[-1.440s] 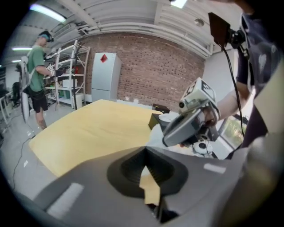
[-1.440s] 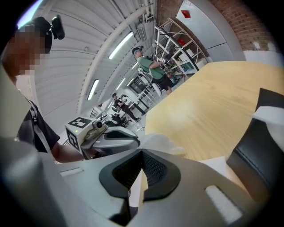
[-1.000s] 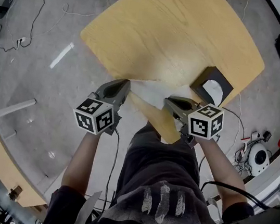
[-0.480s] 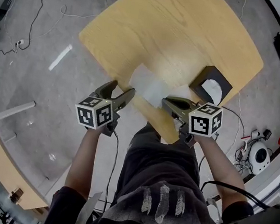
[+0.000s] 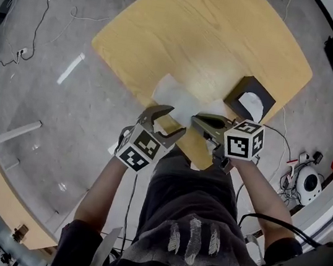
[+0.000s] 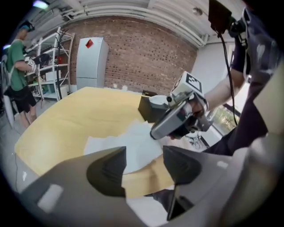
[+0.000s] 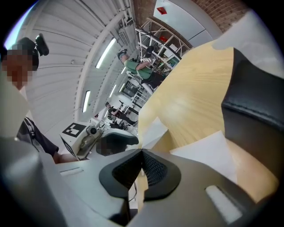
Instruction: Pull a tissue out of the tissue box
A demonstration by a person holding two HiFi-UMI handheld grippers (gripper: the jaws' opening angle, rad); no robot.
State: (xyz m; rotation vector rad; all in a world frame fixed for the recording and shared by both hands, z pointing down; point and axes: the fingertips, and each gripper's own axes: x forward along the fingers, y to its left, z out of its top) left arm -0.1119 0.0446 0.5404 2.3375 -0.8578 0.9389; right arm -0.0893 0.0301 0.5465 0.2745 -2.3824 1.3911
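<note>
Left gripper (image 5: 178, 120): your jaws have just sprung open and eased back in a touch. They stand well apart with nothing between them. Its own view shows only bare table edge and a strip of tissue behind the gap. A second ago this gripper was shut on the far corner of the sheet; now it has let go.

The same gripper has rolled and swung in across your front. It now sits just beside the right gripper (image 5: 195, 119), with its marker cube tipped over to the lower left.

Right gripper: no change. The pads are pressed fully together, and the tissue (image 5: 175, 96) runs right up to their tip, so it looks pinched by one edge there. The pinch itself is too thin to see outright.

Tissue: a second ago it hung stretched between your two grippers. Now it is slack and spread on the near edge of the table (image 5: 207, 35), with its free end lying flat.

Tissue box (image 5: 242, 88): it sits at the table's near right corner, just beyond the right gripper, with a fresh white tuft showing in the slot.

Reading: the sheet is clear of the box, so the pull looks done. Only your right-hand release seems left.
</note>
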